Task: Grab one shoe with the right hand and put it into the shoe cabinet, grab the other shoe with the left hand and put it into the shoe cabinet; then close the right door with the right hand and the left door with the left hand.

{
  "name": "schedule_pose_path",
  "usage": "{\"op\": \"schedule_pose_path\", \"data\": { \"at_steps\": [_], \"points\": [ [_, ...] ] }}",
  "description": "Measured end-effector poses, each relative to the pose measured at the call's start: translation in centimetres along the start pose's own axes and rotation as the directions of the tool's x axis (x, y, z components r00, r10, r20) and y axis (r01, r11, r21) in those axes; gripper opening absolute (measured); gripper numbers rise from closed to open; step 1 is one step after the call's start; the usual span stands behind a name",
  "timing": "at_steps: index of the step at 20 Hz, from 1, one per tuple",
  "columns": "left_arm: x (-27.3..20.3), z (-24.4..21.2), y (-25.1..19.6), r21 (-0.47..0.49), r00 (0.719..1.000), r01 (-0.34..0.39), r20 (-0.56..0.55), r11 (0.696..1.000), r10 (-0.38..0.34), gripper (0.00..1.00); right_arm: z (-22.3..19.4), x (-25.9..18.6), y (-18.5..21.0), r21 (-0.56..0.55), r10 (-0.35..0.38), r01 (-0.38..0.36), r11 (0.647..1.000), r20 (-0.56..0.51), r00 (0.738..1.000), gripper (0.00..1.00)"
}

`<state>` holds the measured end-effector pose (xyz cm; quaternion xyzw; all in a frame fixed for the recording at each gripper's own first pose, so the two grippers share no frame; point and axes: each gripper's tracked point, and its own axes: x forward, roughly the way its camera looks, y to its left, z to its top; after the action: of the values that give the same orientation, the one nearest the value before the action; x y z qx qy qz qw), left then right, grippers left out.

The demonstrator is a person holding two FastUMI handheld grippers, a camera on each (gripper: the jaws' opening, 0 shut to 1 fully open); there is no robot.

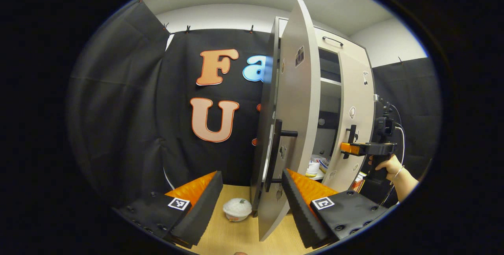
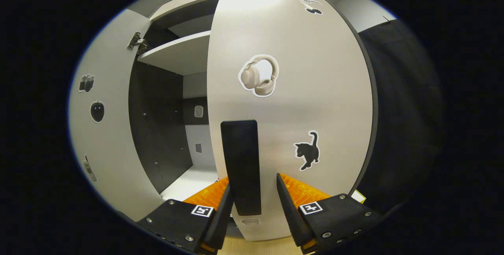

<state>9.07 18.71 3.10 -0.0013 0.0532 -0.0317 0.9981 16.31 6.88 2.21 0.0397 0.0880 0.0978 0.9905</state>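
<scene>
Left gripper view faces the cabinet (image 1: 323, 101) obliquely — right gripper view nearer.

No readable text, labels, brands or numbers on anything here.

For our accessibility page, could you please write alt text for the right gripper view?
The right tongs straddle the black vertical handle of the cabinet's right door, fingers open on either side of it. The pale door, partly open, carries headphone and cat stickers; beside it a shelf shows inside.
</scene>
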Motion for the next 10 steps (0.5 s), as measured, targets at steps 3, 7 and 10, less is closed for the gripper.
{"op": "schedule_pose_path", "data": {
  "at_steps": [3,7,10],
  "points": [
    [0.9,-0.1,-0.1,-0.018,1.000,0.012,-0.007,1.000,-0.012,0.94,-0.4,0.2,0.1,-0.011,-0.003,0.003,1.000,-0.010,1.000,0.65],
    [2.1,-0.6,-0.4,-0.028,0.999,0.027,-0.019,0.999,-0.028,0.97,-1.3,0.4,-0.6,-0.024,-0.014,0.013,1.000,-0.058,0.998,0.68],
    [2.9,-1.0,-1.2,-0.034,0.998,0.047,-0.030,0.998,-0.048,0.97,-1.4,-0.7,-0.6,0.016,0.013,-0.012,1.000,-0.083,0.996,0.88]
  ]
}}
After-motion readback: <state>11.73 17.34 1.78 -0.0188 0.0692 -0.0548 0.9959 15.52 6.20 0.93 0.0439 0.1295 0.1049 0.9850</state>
